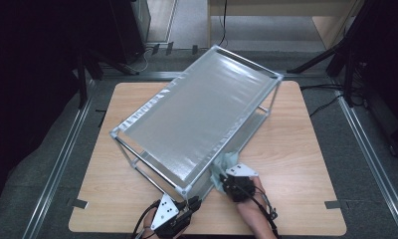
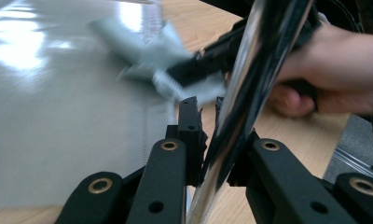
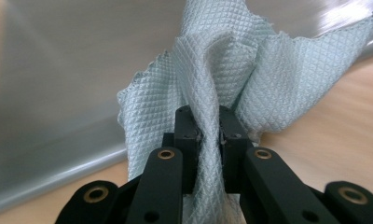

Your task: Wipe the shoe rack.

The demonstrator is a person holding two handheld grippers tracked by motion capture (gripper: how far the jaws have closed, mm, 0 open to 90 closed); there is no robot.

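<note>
Cloth (image 3: 222, 70) in right tool (image 3: 208, 122) (pinched)

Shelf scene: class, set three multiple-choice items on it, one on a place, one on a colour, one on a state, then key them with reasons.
1. Where is the cloth?
A. at the rack's near corner
B. on the floor
C. on the rack's top

2. What colour is the cloth?
A. red
B. pale blue-green
C. black

3. How is the left gripper?
A. wide open
B. shut on the cloth
C. shut on the chrome post

Key: A, it lies by the near corner in the high view; B, the right gripper pinches pale blue-green weave; C, the post runs between its jaws.
</note>
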